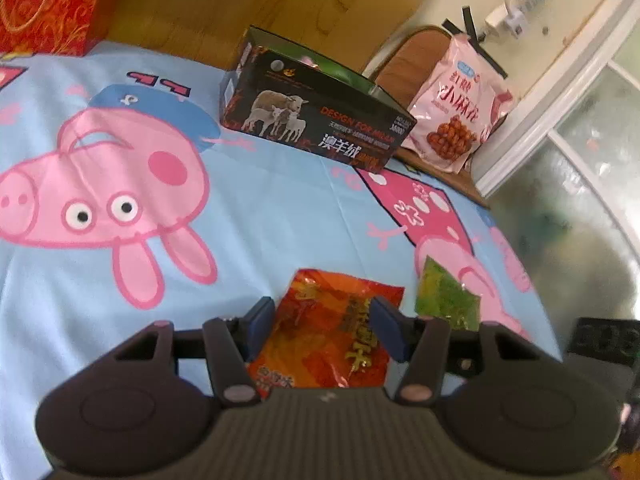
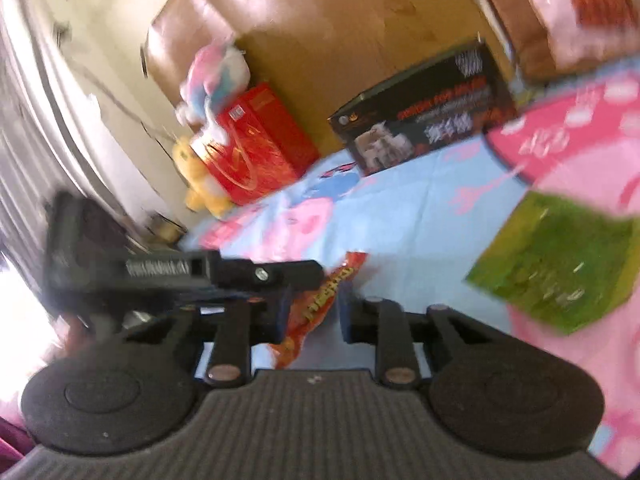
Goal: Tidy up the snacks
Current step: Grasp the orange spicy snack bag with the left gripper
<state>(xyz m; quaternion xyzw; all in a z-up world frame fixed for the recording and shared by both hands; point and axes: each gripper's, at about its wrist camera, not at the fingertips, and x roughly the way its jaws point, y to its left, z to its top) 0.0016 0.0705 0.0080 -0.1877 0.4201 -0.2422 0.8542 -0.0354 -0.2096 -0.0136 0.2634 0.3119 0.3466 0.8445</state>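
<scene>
1. A bed carries everything, covered by a light blue sheet (image 1: pixel 280 200) printed with pink cartoon pigs.
2. A black box (image 1: pixel 320 120) with sheep pictured on its side stands at the far edge of the sheet.
3. An orange snack packet (image 1: pixel 332 332) lies flat near the front.
4. A green packet (image 1: pixel 448 296) lies just beside the orange one, apart from it.
5. A red bag (image 1: pixel 48 4) stands at the far corner, well apart from the box.
</scene>
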